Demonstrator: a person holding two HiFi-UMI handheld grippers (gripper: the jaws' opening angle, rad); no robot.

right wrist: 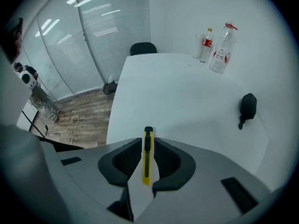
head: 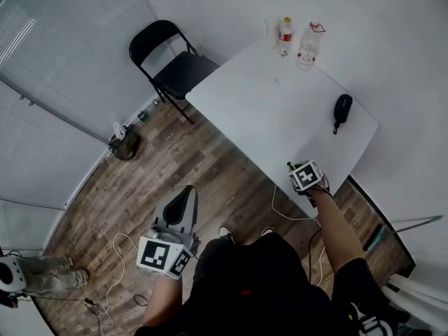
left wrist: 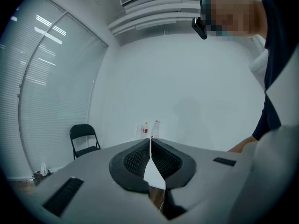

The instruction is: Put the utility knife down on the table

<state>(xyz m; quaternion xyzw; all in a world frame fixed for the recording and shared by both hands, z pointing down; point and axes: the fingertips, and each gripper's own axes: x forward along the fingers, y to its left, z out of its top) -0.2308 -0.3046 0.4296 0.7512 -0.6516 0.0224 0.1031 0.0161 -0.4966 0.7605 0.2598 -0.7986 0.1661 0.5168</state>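
Observation:
The yellow utility knife [right wrist: 147,155] with a black slider stands on edge between the pads of my right gripper [right wrist: 147,143], which is shut on it; its black tip pokes past the fingertips. In the head view my right gripper [head: 294,171] hovers over the near corner of the white table [head: 266,110], and only a dark bit of the knife [head: 288,165] shows. My left gripper [head: 185,196] is held low over the wooden floor, well left of the table. Its jaws meet in the left gripper view [left wrist: 150,143], with nothing between them.
A black pouch [head: 341,110] lies near the table's right edge. Two bottles [head: 285,36] [head: 308,46] stand at the far end. A black folding chair [head: 171,61] sits at the far left corner. Cables [head: 119,257] trail on the floor.

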